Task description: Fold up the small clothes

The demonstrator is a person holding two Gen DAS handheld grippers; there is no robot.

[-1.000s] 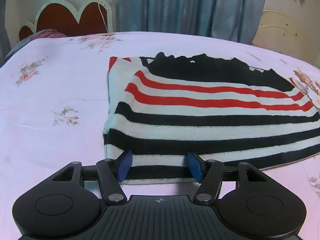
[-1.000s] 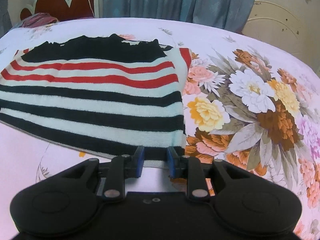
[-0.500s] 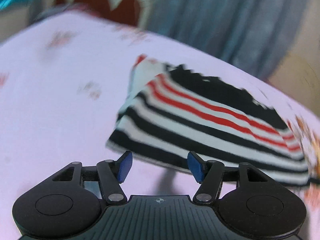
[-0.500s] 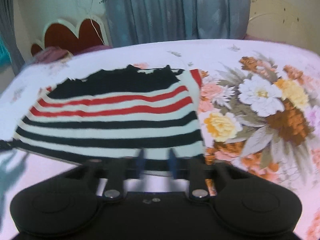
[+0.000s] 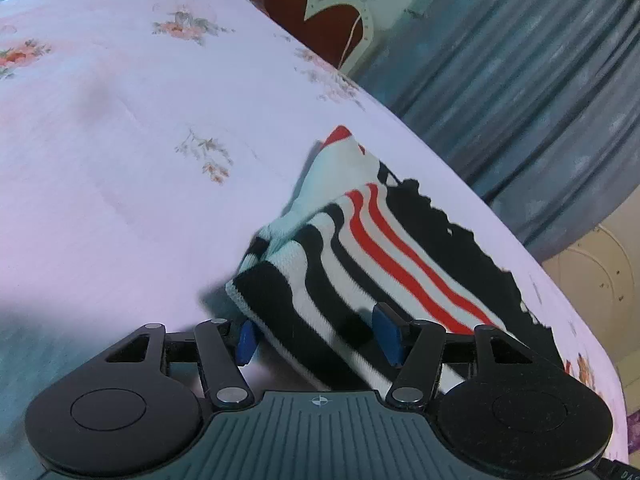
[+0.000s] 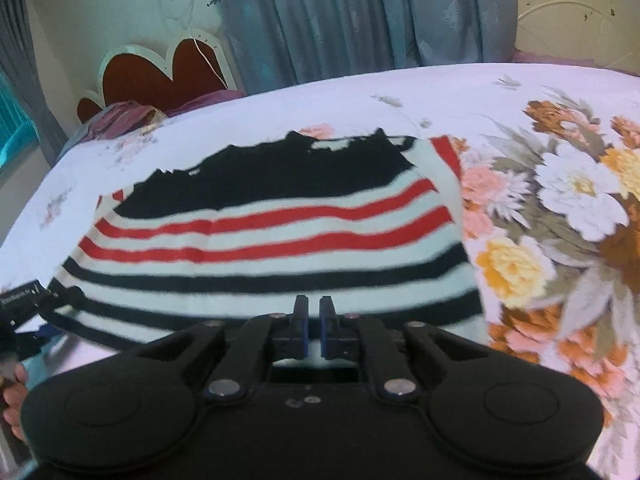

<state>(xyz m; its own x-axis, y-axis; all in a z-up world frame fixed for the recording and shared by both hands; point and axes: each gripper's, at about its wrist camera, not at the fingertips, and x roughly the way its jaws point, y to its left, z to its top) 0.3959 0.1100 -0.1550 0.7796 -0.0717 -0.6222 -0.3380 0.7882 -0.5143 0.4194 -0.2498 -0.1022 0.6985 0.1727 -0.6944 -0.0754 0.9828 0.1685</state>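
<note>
A small knitted sweater [image 6: 272, 236] with black, white and red stripes lies on the bed; it also shows in the left wrist view [image 5: 360, 256]. My right gripper [image 6: 313, 320] is shut on the sweater's near hem and lifts it off the bed. My left gripper [image 5: 320, 340] is open, tilted, with the sweater's near left corner lying between its blue pads [image 5: 245, 340]. The left gripper also shows at the left edge of the right wrist view [image 6: 24, 300].
The bed has a pale pink sheet [image 5: 120, 160] with a large flower print on the right side [image 6: 560, 220]. A red heart-shaped headboard [image 6: 160, 76] and grey-blue curtains [image 6: 360, 16] stand behind. A crumpled purple cloth [image 6: 124, 118] lies near the headboard.
My right gripper has closed on the hem and raised it. My left gripper has swung left, tilted and come in around the sweater's left corner, still open.
</note>
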